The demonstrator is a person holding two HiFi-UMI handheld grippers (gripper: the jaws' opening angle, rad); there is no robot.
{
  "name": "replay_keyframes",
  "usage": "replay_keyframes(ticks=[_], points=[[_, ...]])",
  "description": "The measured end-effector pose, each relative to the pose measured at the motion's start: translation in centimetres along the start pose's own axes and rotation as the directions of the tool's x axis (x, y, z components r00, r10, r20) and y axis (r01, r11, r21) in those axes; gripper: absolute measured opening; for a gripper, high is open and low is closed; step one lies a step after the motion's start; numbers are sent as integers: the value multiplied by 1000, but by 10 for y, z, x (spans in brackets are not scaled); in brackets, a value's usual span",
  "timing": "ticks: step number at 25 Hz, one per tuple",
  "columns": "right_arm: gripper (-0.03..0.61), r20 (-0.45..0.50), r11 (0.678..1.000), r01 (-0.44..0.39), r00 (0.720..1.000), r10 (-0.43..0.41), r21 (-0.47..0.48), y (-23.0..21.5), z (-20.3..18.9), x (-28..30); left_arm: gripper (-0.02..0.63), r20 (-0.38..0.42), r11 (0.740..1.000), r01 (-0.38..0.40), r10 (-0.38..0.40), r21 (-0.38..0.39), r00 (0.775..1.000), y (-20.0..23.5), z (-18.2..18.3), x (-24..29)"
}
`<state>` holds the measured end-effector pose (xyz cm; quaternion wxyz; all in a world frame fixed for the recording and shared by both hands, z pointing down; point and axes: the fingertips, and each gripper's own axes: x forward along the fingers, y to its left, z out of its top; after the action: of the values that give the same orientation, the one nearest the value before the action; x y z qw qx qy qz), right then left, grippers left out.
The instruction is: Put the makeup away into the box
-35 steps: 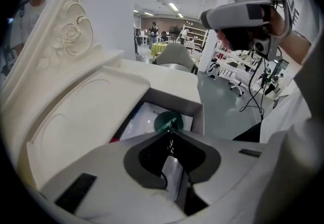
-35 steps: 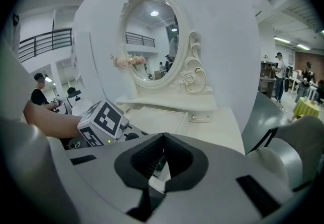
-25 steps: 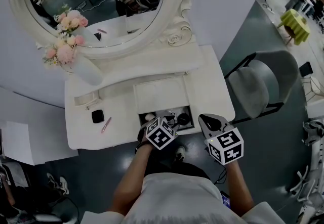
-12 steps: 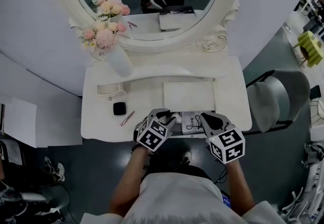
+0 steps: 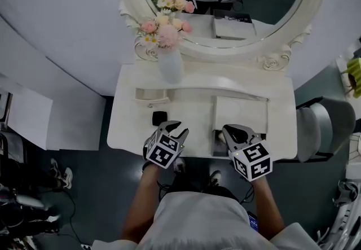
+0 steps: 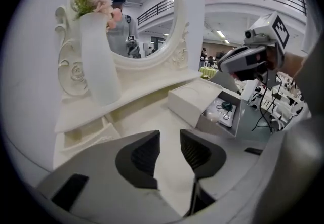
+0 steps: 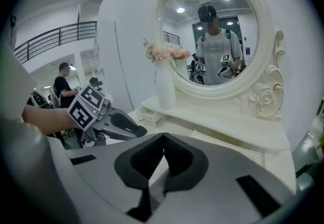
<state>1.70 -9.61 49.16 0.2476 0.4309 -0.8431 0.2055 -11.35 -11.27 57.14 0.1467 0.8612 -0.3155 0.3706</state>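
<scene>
White dressing table (image 5: 128, 126) with round mirror (image 5: 248, 0) holds a flower vase (image 5: 170, 66) and a box (image 5: 241, 113) at front right; left gripper (image 5: 175, 126) hovers with jaws parted and empty, right gripper (image 5: 227, 130) with jaws pressed together on nothing, and a black makeup compact (image 5: 159, 118) lies just left of the box

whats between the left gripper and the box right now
Only bare white tabletop lies between the left gripper and the box, seen plainly in that gripper's own view.
</scene>
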Motion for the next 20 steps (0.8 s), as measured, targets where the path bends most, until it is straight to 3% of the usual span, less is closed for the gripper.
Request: replay_keyframes(ticks=[4, 8, 20], points=[[2, -16, 1000, -23, 1000, 23, -15, 20, 8, 26, 150, -37, 1000, -14, 13, -19, 999, 24, -27, -7], [2, -27, 1000, -28, 999, 27, -15, 34, 14, 44, 150, -106, 1000, -5, 6, 12, 994, 37, -56, -5], [2, -62, 999, 23, 998, -21, 30, 48, 5, 69, 144, -228, 994, 95, -80, 56, 970, 44, -105, 24]])
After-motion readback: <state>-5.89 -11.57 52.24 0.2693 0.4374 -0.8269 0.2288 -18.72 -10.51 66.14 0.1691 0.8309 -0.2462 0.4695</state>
